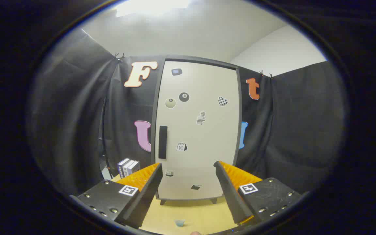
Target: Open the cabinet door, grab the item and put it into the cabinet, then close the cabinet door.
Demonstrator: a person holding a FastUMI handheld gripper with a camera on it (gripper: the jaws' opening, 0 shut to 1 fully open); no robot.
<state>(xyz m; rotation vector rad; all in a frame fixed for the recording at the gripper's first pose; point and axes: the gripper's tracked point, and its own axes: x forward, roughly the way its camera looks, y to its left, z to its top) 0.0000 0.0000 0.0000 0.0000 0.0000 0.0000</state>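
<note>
A tall cabinet stands ahead on the wooden table, its pale door [197, 130] shut and dotted with small stickers. A dark vertical handle [163, 142] sits on the door's left side, a little above my left fingertip. My gripper [188, 166] is open, with nothing between its fingers; the lower part of the door shows in the gap. A small light-blue item [179, 223] lies on the table between the fingers, close to me and well short of the cabinet.
Several small boxes [128, 166] stand upright on the table [191, 212] left of the cabinet, just beyond my left finger. Black cloth walls close in on both sides and behind the cabinet.
</note>
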